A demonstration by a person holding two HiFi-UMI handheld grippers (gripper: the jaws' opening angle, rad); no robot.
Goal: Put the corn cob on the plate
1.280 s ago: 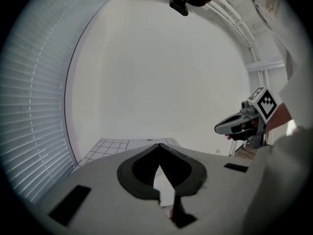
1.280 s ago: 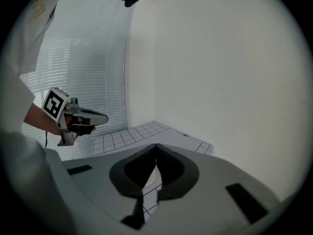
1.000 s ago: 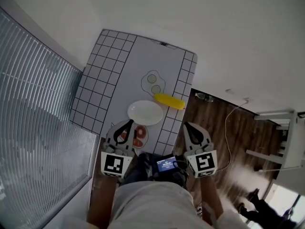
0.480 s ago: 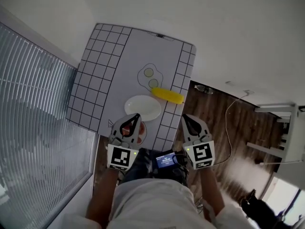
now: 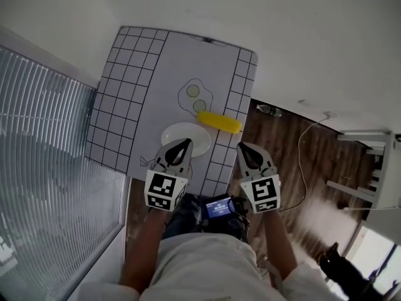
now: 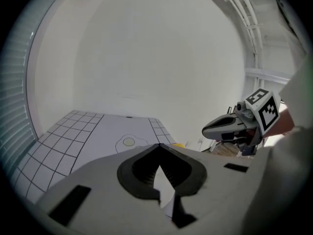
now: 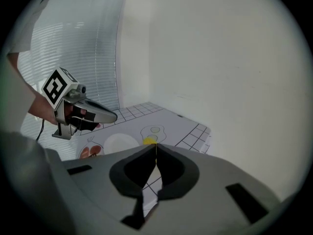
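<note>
Yellow corn cob [image 5: 219,121]; white plate [image 5: 176,133]; white mat [image 5: 164,61] w/ black grid border; brown wood floor [image 5: 283,150].

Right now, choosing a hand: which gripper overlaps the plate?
The left gripper: its tips cover part of the plate; the right gripper is clear of it.

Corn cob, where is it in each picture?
Head view: corn cob in the middle, beside the white plate.
Left gripper view: only a yellow sliver of it, low, right of centre.
Right gripper view: a yellow bit of it, just below centre.
Shared landmark: fried-egg drawing beside it.
</note>
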